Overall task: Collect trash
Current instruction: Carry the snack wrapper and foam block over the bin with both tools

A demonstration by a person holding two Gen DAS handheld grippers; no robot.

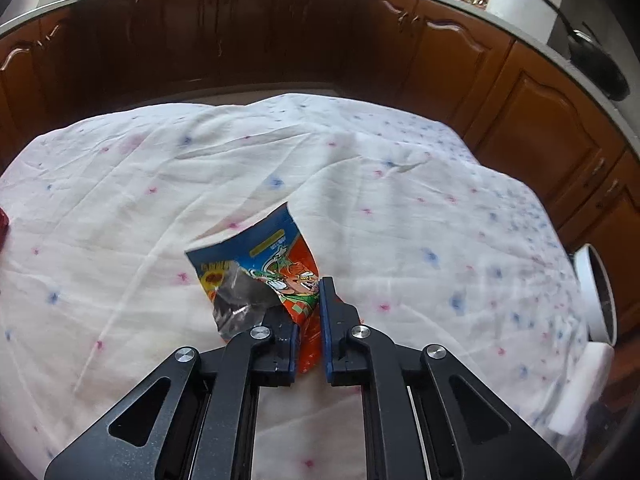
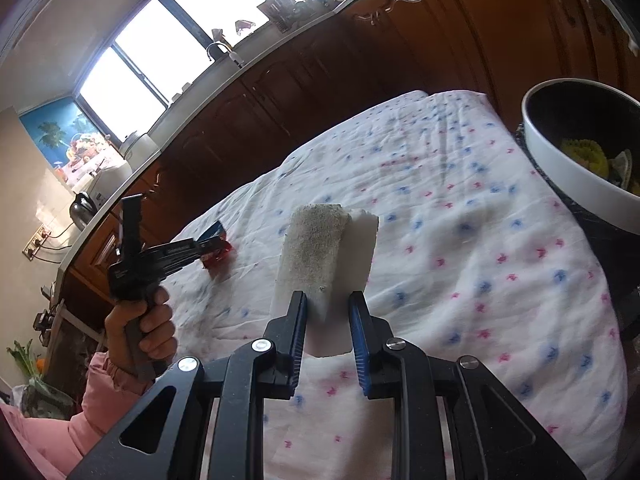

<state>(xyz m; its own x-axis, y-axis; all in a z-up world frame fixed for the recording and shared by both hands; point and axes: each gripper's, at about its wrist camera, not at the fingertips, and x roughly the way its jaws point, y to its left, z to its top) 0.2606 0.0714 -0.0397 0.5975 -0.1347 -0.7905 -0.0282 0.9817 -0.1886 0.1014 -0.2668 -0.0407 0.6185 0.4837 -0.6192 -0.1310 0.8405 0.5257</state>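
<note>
**Mia:** Where is the trash going?

**Ben:** Into the white bowl [image 2: 568, 168], I think. It is sitting off the right edge of the table, past the spotted cloth [image 2: 460, 240]. Some scraps are already lying inside it.

**Mia:** Who is holding what?

**Ben:** The right gripper [image 2: 327, 312] is squeezing a white sponge block [image 2: 320, 256]. The block is pointing straight away from the jaws, long way forward, with its dirty side facing up. The left gripper [image 1: 308, 308] is pinching a snack wrapper [image 1: 260, 268] at its near corner. The jaws are almost touching, and the rest of the wrapper is sticking out ahead and to the left.

**Mia:** Which one is closer to the bowl?

**Ben:** The right one. The bowl is waiting up and to its right, with only bare cloth between. The left hand [image 2: 140, 332] is working far over by the left edge, so it is needing a longer trip.

**Mia:** Anything in the way?

**Ben:** No. Just watch the bowl's rim.
</note>
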